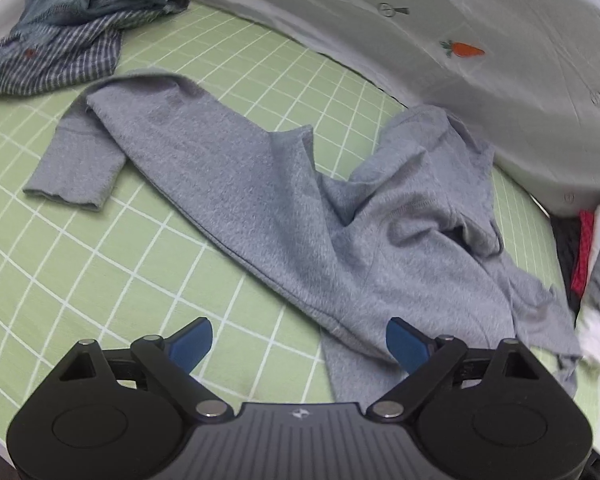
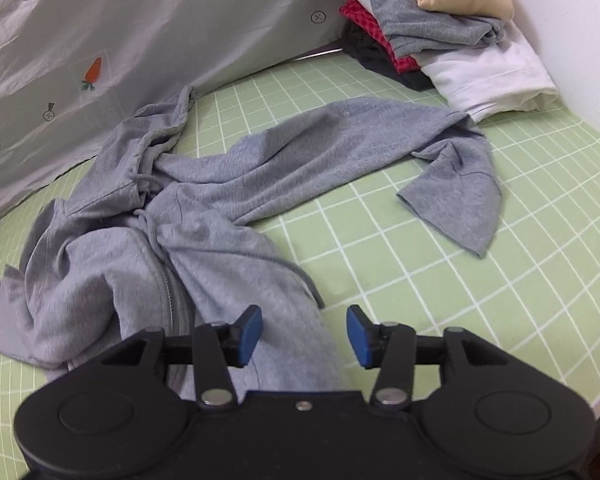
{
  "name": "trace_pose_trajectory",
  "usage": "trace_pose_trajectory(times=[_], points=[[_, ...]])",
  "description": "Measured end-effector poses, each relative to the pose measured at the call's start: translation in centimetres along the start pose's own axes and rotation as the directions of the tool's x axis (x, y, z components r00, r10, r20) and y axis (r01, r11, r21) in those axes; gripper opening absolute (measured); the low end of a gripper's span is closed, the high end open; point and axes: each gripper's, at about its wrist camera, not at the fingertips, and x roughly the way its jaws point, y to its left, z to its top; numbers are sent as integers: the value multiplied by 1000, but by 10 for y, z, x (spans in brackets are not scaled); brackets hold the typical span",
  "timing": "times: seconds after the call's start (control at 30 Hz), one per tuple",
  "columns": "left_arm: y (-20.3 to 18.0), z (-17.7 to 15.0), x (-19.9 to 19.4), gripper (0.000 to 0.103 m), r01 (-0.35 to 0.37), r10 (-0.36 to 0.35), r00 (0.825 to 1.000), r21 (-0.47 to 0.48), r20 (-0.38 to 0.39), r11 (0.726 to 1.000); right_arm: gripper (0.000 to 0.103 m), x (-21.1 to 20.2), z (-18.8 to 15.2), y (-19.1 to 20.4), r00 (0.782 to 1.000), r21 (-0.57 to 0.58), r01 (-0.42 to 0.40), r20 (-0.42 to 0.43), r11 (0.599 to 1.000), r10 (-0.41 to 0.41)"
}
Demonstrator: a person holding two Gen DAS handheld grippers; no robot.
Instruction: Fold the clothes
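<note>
The grey zip hoodie (image 2: 204,240) lies rumpled and half spread on the green grid-patterned sheet (image 2: 460,280), its hood and drawstrings bunched toward the carrot-print quilt (image 2: 120,40) at the back. In the right wrist view the zipper runs from the middle of the body down toward 7 o'clock, and one sleeve (image 2: 360,136) stretches out toward 2 o'clock, kinking so that its cuff ends at about 3 o'clock, just short of the stack of folded clothes (image 2: 440,20) in the far corner. In the left wrist view the other sleeve (image 1: 188,140) reaches away toward 10 o'clock, its cuff doubled back near a pile of striped and teal garments (image 1: 68,40). So the garment's long axis runs sleeve to sleeve across both views, with the body between the two hands. The right gripper (image 2: 304,334) hovers over the hem, fingers partly spread with nothing pinched; the fabric passes under its left finger and between the two. The left gripper (image 1: 298,344) stands wide apart and empty, its right finger over the hoodie's lower edge, its left over bare sheet. Each hand seems nearest its own side's hem, so the likely next move is to take hold there and pull the body flat before the sleeves are folded in.
</note>
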Motion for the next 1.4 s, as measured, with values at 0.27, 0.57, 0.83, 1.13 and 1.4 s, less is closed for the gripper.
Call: trace_pose_trajectory(times=[0.27,0.57,0.83,1.13,1.4], points=[[2,34,53,64,35,-37,995,-26,-92,999,61,29,16,3,999,70,25,-29,997,-23],[5,62,88,4,41,-40,989,-1,-142,999,61,59,35,3,994,147,86,-82,985,-75],[6,100,89,3,75,-74,997,40,-30,996,61,77,39,12,987,118,116,-128,986,-100],[-19,197,89,3,8,-25,976,76,216,997,61,79,47,15,990,71,83,-119,994,-75],[-7,147,72,30,8,-27,993,153,119,988,61,78,45,13,991,66,68,-119,995,-59]])
